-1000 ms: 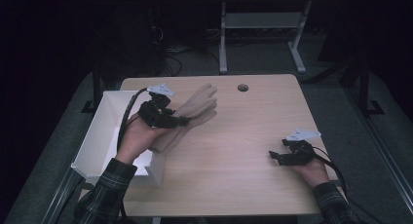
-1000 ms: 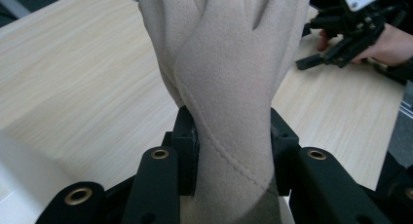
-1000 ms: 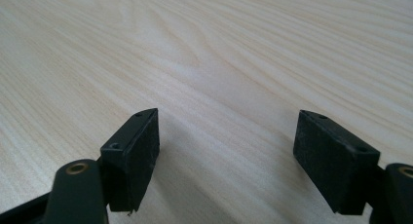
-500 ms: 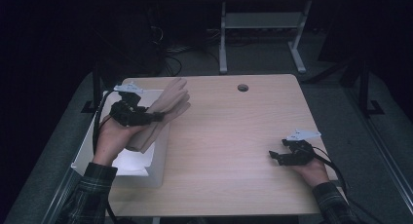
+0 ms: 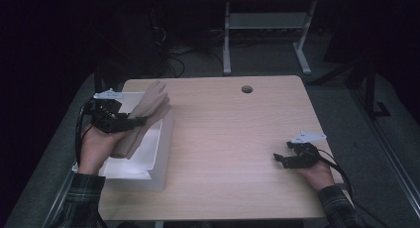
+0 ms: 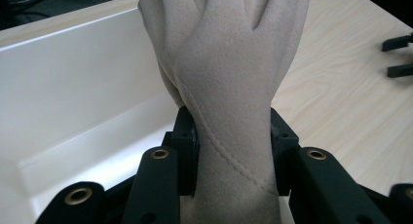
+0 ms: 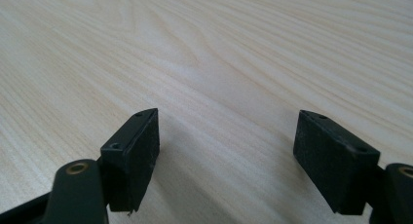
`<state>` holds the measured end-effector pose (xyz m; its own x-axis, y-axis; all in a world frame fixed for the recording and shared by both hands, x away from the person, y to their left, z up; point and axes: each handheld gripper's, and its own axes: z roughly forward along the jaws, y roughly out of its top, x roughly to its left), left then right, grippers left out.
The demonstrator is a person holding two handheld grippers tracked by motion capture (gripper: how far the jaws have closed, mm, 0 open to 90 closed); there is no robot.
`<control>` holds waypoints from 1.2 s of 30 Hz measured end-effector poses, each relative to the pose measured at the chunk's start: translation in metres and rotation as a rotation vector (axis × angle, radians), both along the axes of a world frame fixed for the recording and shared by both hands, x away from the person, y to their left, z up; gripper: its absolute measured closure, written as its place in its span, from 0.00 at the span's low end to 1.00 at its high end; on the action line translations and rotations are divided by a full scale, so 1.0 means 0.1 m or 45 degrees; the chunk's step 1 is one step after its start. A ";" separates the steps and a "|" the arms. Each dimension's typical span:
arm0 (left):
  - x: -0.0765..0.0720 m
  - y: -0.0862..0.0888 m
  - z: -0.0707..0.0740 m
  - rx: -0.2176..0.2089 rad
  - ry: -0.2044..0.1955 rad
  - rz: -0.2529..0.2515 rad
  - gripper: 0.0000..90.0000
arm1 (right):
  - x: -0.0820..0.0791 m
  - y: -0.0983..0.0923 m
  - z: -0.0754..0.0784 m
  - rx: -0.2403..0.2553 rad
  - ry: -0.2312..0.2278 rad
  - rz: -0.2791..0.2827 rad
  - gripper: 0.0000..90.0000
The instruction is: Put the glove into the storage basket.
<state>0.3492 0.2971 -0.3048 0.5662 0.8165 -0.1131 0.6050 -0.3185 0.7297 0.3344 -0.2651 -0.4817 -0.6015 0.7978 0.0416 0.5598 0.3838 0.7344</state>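
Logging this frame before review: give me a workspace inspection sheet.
Surface: light wood table, round grommet hole near far edge.
Job's things: beige glove held over white bin at table's left edge.
Clutter: nothing seen.
Grippers: left gripper clamped on the glove's cuff; right gripper open, low over bare wood.
Cables: black cable trails from left gripper; tangle on floor.
Surroundings: dark room, grey desk frame behind.
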 end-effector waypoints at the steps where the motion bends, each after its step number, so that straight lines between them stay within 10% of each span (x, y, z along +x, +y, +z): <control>1: -0.01 0.03 -0.01 0.004 -0.003 0.012 0.72 | 0.00 0.00 0.00 0.000 0.001 0.000 0.27; 15: -0.01 0.22 -0.33 0.036 0.049 0.119 0.72 | 0.00 0.00 0.00 0.002 -0.001 0.001 0.27; 36: 0.11 0.15 -0.94 0.105 0.138 0.090 0.72 | 0.00 0.00 0.00 0.002 0.001 -0.001 0.27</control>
<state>0.3600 0.3125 -0.3989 0.4950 0.8629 -0.1015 0.7018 -0.3282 0.6323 0.3344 -0.2648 -0.4817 -0.6007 0.7983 0.0435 0.5610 0.3821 0.7344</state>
